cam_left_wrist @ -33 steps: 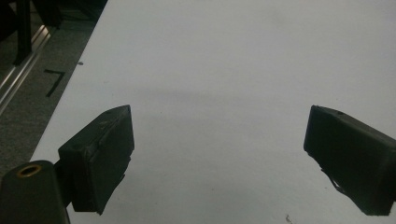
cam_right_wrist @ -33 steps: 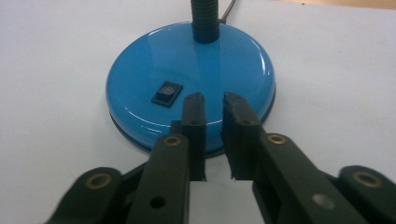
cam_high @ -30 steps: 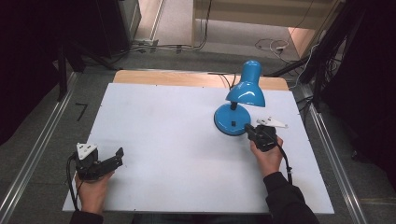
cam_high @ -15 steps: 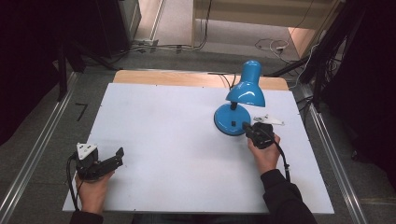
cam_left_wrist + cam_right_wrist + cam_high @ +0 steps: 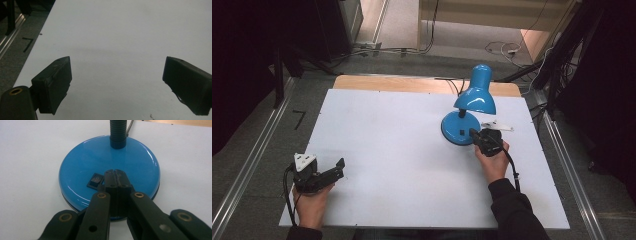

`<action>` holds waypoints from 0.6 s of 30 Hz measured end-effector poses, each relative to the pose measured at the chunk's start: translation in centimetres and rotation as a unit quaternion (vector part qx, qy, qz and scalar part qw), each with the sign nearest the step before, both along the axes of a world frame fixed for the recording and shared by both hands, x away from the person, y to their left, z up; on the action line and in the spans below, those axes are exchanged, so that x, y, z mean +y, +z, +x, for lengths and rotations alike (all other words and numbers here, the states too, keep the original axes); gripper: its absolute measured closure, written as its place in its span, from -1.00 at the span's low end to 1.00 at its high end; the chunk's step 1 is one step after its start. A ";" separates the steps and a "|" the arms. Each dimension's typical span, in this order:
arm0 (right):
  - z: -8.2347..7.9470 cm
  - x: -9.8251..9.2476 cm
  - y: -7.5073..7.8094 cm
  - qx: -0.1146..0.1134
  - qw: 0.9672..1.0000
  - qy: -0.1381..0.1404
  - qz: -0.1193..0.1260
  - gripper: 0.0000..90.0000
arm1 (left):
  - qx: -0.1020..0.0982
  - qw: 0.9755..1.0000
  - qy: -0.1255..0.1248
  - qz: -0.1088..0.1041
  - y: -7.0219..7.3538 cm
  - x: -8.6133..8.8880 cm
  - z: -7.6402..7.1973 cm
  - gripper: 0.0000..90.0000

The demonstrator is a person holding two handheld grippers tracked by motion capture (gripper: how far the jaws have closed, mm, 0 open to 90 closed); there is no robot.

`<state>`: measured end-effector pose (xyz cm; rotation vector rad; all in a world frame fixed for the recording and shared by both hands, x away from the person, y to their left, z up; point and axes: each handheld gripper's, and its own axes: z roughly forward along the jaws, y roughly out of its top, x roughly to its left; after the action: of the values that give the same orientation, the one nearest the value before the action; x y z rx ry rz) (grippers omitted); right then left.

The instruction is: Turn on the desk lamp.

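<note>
At the lower left of the high view the left gripper [image 5: 326,172] rests on the white tabletop [image 5: 387,145], held by a hand [image 5: 310,207] that comes in from the bottom edge. In the left gripper view its two black jaws stand wide apart, one at the lower left and one at the lower right, with bare white surface between them and nothing in their hold. A small black mark [image 5: 299,119] sits on the grey floor past the table's left edge, beside a metal rail [image 5: 252,170] that runs along that side.

Right of the middle of the high view stands the blue desk lamp [image 5: 474,97], its round base [image 5: 459,129] flat on the tabletop and its shade tilted over it. Its dark cord [image 5: 458,86] leads off over the wooden strip [image 5: 412,84] along the far edge. In the right gripper view a black rocker switch [image 5: 95,180] sits on the near left part of the base, below the black ribbed neck [image 5: 118,132].

The right gripper [image 5: 473,134] is at the base's near right edge. Its jaws are pressed together, gripping nothing, their tips over the blue base just right of the switch; whether they touch it cannot be told. A small white object [image 5: 497,126] lies just beyond the gripper.

Across the top of the frame, cables [image 5: 412,50] trail over the grey floor among dark stands.
</note>
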<state>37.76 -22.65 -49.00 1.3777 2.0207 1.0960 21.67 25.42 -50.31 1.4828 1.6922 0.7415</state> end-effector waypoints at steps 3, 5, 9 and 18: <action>0.2 0.0 -0.1 0.002 1.000 0.000 -0.001 0.94 | -0.001 1.000 -0.001 0.000 0.0 -0.1 0.0 -0.80; 0.3 0.1 -0.2 0.003 1.000 -0.001 -0.002 0.95 | -0.001 1.000 -0.003 0.002 0.0 -0.1 0.0 -0.80; 0.4 0.2 -0.4 0.002 1.000 -0.004 0.001 0.95 | -0.002 1.000 -0.005 0.003 0.1 -0.1 -0.1 -0.80; 0.6 1.1 -0.4 -0.001 1.000 0.007 0.000 0.95 | -0.002 1.000 -0.003 -0.001 0.1 0.0 -0.1 -0.80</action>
<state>38.35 -21.51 -49.44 1.3649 2.0322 1.1014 21.55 25.45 -50.26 1.4839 1.6849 0.7395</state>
